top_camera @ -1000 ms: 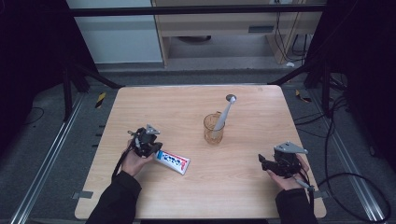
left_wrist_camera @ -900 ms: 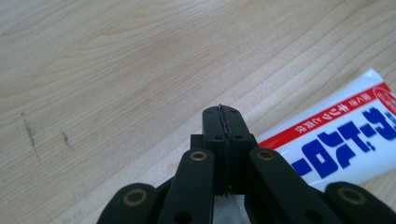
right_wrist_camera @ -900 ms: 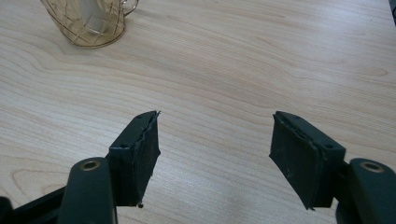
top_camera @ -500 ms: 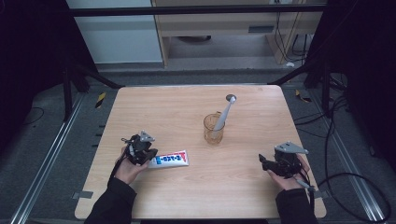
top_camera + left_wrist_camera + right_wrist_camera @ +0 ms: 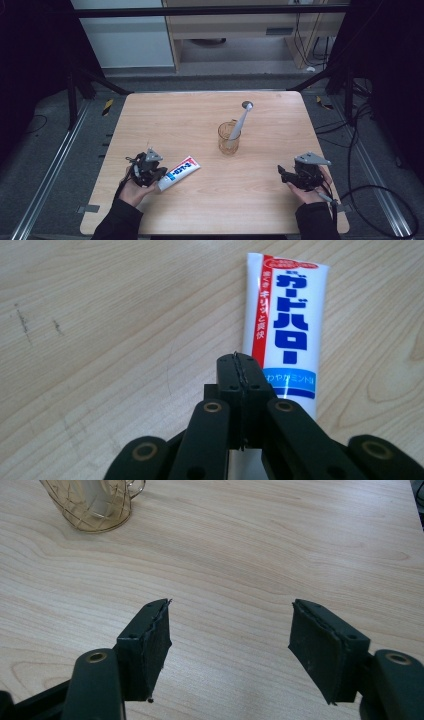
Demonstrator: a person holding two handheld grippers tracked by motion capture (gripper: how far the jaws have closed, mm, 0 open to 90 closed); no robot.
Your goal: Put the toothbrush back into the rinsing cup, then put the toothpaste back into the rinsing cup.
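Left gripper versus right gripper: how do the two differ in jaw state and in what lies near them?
The left gripper has its jaws pressed together over the toothpaste tube; the right gripper holds its jaws wide apart over bare table. The left sits beside the tube, the right well apart from the wire cup. Both are hand-held, low over the table.

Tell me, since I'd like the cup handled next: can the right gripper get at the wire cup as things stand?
Probably yes. The right gripper has its jaws open with nothing between them, and only bare table lies between it and the wire cup. The toothpaste tube lies off toward the left gripper.
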